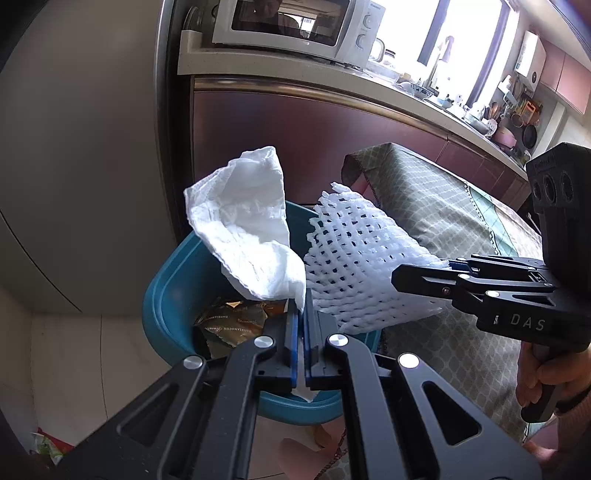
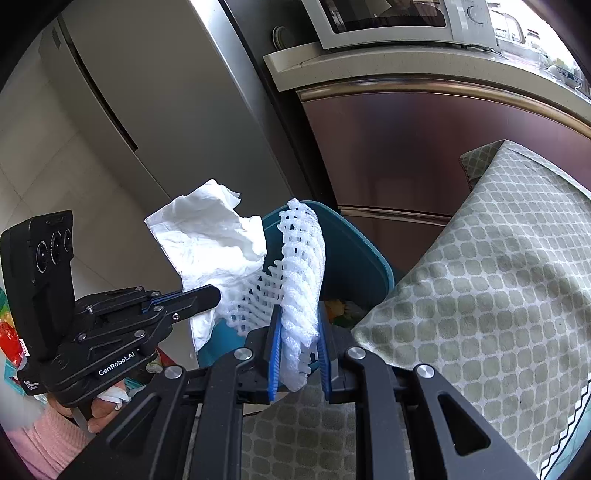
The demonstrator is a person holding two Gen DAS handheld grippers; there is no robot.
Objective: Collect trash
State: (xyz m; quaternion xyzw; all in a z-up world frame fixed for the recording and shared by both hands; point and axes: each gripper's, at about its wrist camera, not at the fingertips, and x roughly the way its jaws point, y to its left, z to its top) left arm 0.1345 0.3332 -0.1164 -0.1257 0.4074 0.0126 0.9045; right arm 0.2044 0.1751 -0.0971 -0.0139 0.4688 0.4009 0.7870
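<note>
Setting: a kitchen, with a teal plastic bin on the floor beside a table under a green patterned tablecloth.
Left gripper: its jaws are pressed fully together on the lower corner of a crumpled white paper tissue. The tissue stands up from the blue pads and hangs above the bin's open mouth.
Right gripper: its jaws are only narrowly apart, squeezing a folded white foam fruit net between the blue pads. The net rises from the pads, over the bin's rim on the table side.
Trash relation: tissue and net sit side by side and overlap in the right wrist view; whether they touch is unclear.
Bin contents: a brown and gold foil wrapper lies at the bottom.
Background: a white microwave sits on a counter above dark red cabinet doors; a grey refrigerator stands to the left.
Person: a hand in a pink sleeve grips the left gripper's handle.
</note>
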